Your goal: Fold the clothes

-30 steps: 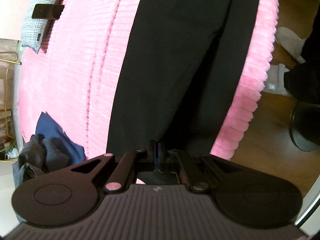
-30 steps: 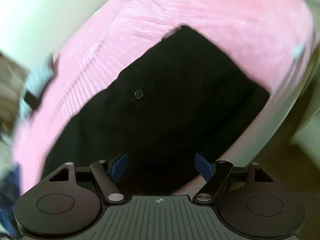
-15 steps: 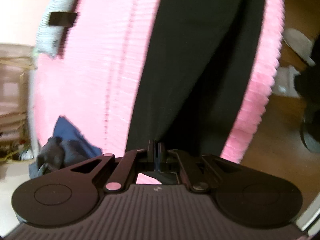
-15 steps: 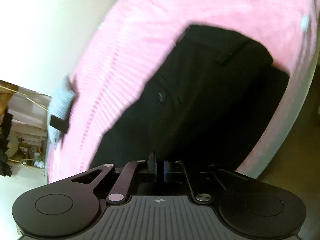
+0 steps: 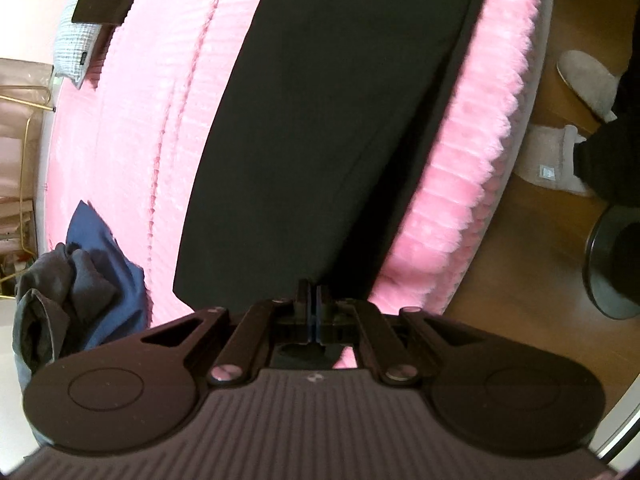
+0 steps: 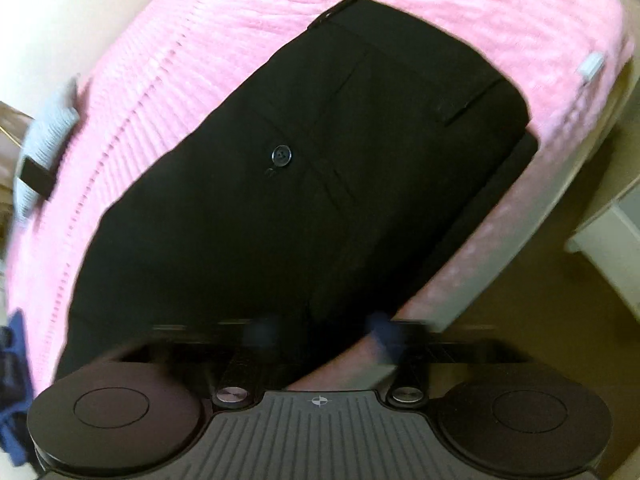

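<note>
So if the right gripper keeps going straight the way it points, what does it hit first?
Most likely the black trousers on the pink blanket. The right gripper, jaws opening, has them right ahead; depth is unclear.

Left claw point(image 5: 313, 300) closed; right claw point(image 6: 324, 330) apparently opening.

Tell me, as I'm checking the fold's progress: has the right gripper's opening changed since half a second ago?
Yes. The right gripper, shut half a second ago, is opening, its blue pads apart over the near edge of the black trousers on the pink blanket.
</note>
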The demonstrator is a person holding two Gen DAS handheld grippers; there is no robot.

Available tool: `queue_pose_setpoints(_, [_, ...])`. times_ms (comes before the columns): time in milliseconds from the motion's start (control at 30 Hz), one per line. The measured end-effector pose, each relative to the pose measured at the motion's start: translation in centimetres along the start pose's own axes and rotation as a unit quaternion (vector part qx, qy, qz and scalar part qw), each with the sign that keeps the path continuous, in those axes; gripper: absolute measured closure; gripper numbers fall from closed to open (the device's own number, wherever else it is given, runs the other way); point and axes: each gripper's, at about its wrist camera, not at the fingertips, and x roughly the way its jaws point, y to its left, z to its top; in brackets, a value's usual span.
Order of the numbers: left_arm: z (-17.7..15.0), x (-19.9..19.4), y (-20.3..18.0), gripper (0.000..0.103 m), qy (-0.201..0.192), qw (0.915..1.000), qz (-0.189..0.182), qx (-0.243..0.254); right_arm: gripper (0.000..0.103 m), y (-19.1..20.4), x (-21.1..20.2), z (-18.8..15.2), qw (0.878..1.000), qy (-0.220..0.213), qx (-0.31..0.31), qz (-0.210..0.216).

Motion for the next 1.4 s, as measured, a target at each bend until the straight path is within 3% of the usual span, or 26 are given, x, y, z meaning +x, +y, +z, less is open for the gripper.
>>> queue_pose_setpoints(167, [-1.4,-0.4,-0.1,0.095,0.025,0.9992,0.008,-0.03,0.019,6.0,0.1,-0.3,0.995,0.03,-0.079,-0.048])
queue_pose_setpoints(300, [-3.8,-0.8,1.0,0.09,0.044,0.9936,0.01,-0.103,0.019,12.3,-0.3,-2.6,0.977,0.043,-0.205,-0.051])
queue_pose_setpoints(400, [-5.5,-1.1,3.3,0.086,0.04,0.9777,-0.001,-0.206,0.019,18.3,1.0,-4.1,0.961,0.049,-0.272,-0.014])
queue_pose_setpoints(500, [-7.1,-0.2,6.2,0.076,0.026,0.9488,-0.018,-0.314,0.019,23.1,2.4,-5.9,0.948,0.051,-0.315,0.012])
queue_pose_setpoints(533, [-7.3,0.2,6.5,0.071,0.017,0.9455,-0.023,-0.324,0.019,24.7,3.0,-6.5,0.946,0.048,-0.32,0.017])
queue_pose_setpoints(567, [-7.2,0.5,6.4,0.068,0.007,0.9479,-0.027,-0.317,0.019,26.6,3.6,-7.3,0.944,0.045,-0.325,0.024])
queue_pose_setpoints(633, [-7.0,2.0,5.2,0.056,-0.009,0.9619,-0.022,-0.272,0.019,29.5,4.8,-8.8,0.941,0.042,-0.333,0.029])
queue_pose_setpoints(700, [-7.3,3.8,4.7,0.056,-0.026,0.961,-0.016,-0.275,0.019,32.4,6.9,-10.5,0.942,0.046,-0.333,0.017])
queue_pose_setpoints(733, [-7.6,4.8,4.8,0.056,-0.034,0.9553,-0.024,-0.293,0.019,33.6,7.8,-11.5,0.943,0.054,-0.328,0.013])
queue_pose_setpoints(767, [-7.7,5.4,4.7,0.059,-0.041,0.9562,-0.025,-0.289,0.019,34.8,8.6,-12.5,0.944,0.061,-0.323,0.009])
queue_pose_setpoints(833, [-8.0,6.5,4.6,0.095,-0.054,0.9585,-0.025,-0.279,0.019,37.3,9.6,-14.3,0.945,0.069,-0.321,0.004])
queue_pose_setpoints(900, [-9.0,5.6,4.3,0.096,-0.07,0.9714,0.032,-0.225,0.019,39.4,9.7,-15.4,0.941,0.075,-0.331,0.002])
queue_pose_setpoints(1000, [-11.8,2.9,3.2,0.095,-0.109,0.9818,0.102,-0.117,0.019,43.2,10.4,-17.1,0.928,0.082,-0.365,0.011])
queue_pose_setpoints(1100, [-13.1,2.7,1.2,0.095,-0.113,0.9886,0.068,-0.073,0.019,45.3,11.6,-18.1,0.924,0.09,-0.37,0.012])
queue_pose_setpoints(1233, [-13.0,4.9,-0.2,0.094,-0.093,0.9927,0.021,-0.074,0.019,46.7,12.8,-19.0,0.926,0.111,-0.361,0.012])
queue_pose_setpoints(1400, [-13.3,5.8,0.3,0.089,-0.08,0.9939,0.005,-0.076,0.019,45.6,11.7,-19.5,0.921,0.139,-0.365,0.01])
